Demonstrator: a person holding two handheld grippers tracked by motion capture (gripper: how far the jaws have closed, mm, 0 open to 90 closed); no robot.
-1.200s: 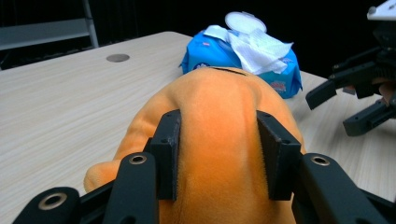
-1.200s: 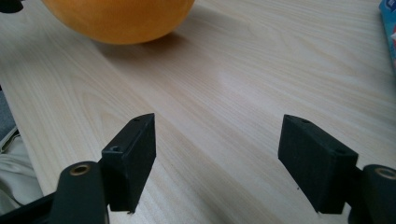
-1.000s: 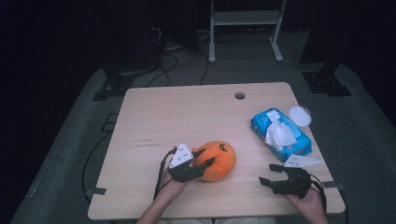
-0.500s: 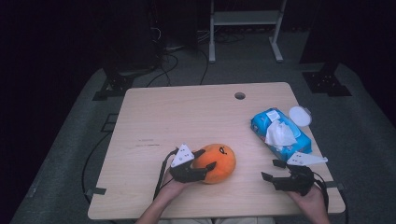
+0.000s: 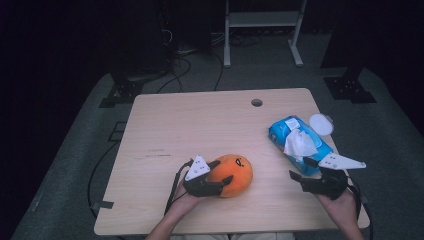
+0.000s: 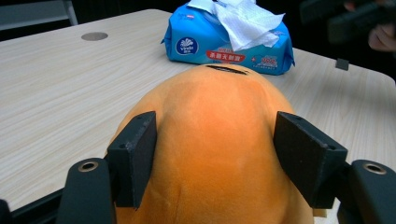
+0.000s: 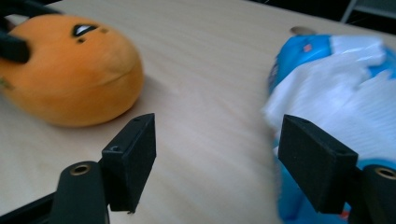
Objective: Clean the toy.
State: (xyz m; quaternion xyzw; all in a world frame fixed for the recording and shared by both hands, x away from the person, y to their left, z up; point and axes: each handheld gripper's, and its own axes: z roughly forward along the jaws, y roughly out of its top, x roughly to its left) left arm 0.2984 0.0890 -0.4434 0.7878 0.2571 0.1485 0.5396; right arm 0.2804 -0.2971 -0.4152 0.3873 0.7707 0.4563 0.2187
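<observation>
An orange plush toy (image 5: 239, 170) with a small face lies on the wooden table (image 5: 200, 125) near its front. My left gripper (image 5: 222, 174) reaches onto it from the left. Its jaws have just been opening and now straddle the plush (image 6: 210, 116), with the pads (image 6: 135, 158) at its sides rather than squeezing it. To the right lies a blue pack of wet wipes (image 5: 295, 142) with a white wipe sticking out. My right gripper (image 5: 300, 181) hovers open just in front of the pack (image 7: 336, 84), with nothing between its jaws. The plush (image 7: 70, 70) lies to its left.
A round white lid (image 5: 321, 123) rests by the pack at the table's right edge. A cable hole (image 5: 257, 102) is at the far side. Dark stands and cables are on the floor beyond the table.
The left jaws have spread from shut to wide around the plush. The right gripper has risen a little and drawn closer to the wipes pack.
</observation>
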